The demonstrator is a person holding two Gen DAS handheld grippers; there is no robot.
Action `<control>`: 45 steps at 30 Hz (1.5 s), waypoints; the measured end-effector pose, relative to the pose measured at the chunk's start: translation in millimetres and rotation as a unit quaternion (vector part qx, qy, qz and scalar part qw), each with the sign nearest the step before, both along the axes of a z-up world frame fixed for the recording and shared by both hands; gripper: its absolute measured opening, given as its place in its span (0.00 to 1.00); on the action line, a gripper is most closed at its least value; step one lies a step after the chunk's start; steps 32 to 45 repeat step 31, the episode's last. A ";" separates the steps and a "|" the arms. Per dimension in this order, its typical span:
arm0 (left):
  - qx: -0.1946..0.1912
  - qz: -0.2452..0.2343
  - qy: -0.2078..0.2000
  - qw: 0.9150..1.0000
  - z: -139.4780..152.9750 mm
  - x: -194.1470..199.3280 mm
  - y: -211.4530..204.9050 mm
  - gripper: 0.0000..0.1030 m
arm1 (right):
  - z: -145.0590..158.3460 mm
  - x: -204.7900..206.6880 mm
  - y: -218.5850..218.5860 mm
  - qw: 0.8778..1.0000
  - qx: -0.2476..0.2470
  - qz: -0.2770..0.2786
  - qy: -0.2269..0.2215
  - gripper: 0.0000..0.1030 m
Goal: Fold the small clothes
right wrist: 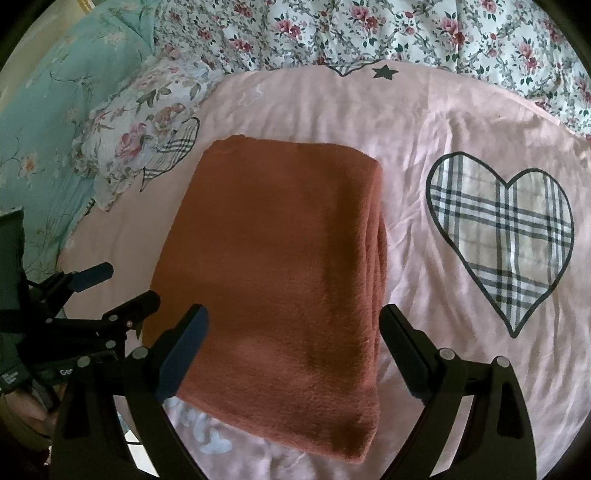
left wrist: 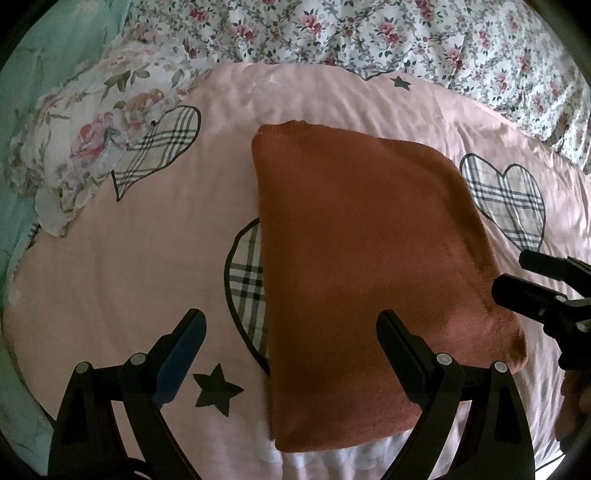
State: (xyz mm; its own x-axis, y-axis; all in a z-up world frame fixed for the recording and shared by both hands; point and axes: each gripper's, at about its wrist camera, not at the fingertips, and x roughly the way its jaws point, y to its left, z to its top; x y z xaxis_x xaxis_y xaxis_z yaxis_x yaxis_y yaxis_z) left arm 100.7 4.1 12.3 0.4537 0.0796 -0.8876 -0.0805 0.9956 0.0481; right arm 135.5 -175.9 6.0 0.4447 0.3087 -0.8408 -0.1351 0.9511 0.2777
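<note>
1. One pink bedsheet (right wrist: 424, 122) printed with plaid hearts and stars, a floral quilt (right wrist: 406, 33) bunched along its far edge.
2. One rust-brown knit garment (right wrist: 280, 266) lies mid-sheet, folded into a thick rectangle, stacked layers showing at its right edge.
3. One floral pillow (left wrist: 74, 155) sits to the left.
4. Two grippers: the left gripper (left wrist: 291, 347) and right gripper (right wrist: 295, 343) hover over the garment's near end, jaws wide, holding nothing.
5. Risk, I'd judge: a careless nudge could slide those loose layers apart.
</note>
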 end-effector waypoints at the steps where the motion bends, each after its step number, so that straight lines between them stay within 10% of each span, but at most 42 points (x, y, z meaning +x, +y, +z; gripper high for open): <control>1: -0.002 0.000 0.000 1.000 -0.7 -0.5 -0.2 0.91 | -0.8 -0.6 0.5 1.000 0.001 -0.001 0.001 0.91; 45: -0.011 -0.013 -0.008 1.000 -4.9 2.8 1.9 0.91 | -14.0 4.0 7.9 1.000 0.013 -0.014 0.013 0.91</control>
